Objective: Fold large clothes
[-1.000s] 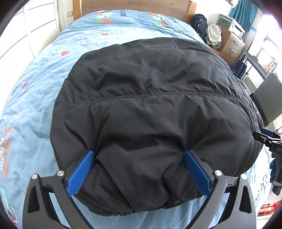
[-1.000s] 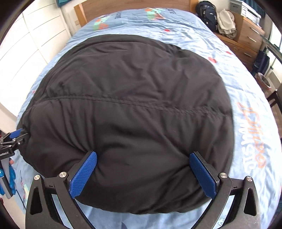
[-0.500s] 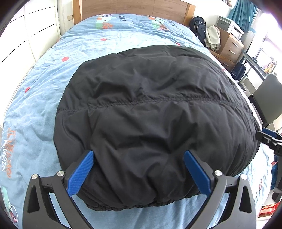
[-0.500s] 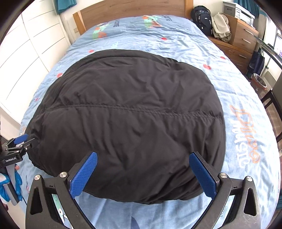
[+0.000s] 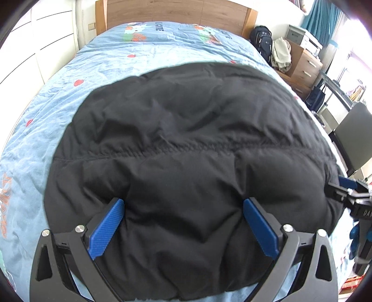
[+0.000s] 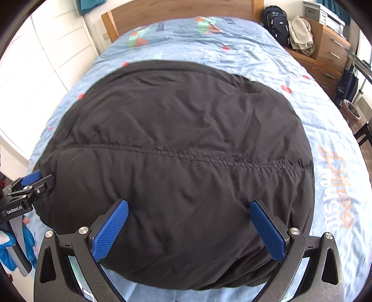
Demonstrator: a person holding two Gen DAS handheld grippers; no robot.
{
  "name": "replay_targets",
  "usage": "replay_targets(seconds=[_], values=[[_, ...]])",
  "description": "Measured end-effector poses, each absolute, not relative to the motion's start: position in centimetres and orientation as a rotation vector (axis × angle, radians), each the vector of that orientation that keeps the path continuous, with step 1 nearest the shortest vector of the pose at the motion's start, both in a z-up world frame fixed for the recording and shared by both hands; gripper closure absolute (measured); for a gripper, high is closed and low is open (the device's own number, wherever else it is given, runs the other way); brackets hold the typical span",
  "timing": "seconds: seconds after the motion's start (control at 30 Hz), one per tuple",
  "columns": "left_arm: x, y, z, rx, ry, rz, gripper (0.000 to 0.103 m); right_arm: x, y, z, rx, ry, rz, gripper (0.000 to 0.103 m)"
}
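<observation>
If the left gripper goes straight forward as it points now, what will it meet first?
The left gripper, jaws open, would most likely meet the black padded jacket at once: its fabric already bulges between the blue pads. Beyond lies the blue bedspread.

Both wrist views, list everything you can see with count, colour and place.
Jacket: one, black, padded, spread on the bed.
Bedspread: one, light blue with prints, under the jacket.
Headboard: one, wooden, far end.
Backpack: one, black, beside the headboard.
Dresser: one, wooden, right of the bed.
Beige garment: one, draped on the dresser.
Left claw: open, blue pads, over the jacket's near edge.
Right claw: open, likewise.
</observation>
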State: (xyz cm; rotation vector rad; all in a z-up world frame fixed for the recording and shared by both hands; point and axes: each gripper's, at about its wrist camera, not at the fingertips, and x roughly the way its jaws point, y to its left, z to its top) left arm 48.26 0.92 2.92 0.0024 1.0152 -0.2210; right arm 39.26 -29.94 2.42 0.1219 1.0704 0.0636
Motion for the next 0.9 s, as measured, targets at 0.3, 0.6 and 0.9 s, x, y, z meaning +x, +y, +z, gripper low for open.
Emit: replay_targets(seconds=[0.3,0.6,0.9], values=[[48.7,0.2,1.0,0.043,1.049,-0.195,0.000,40.0,-30.4,0.9,0.143,1.070,0.101,0.001],[48.9,0.2,0.7,0.061,1.083,-0.172,0.000,39.0,-33.0,0.9,0.130,1.073,0.073,0.001],[47.9,0.8,1.5,0.074,1.092,-0.163,0.000,37.4,-36.8,0.9,0.146,1.115,-0.022,0.001]])
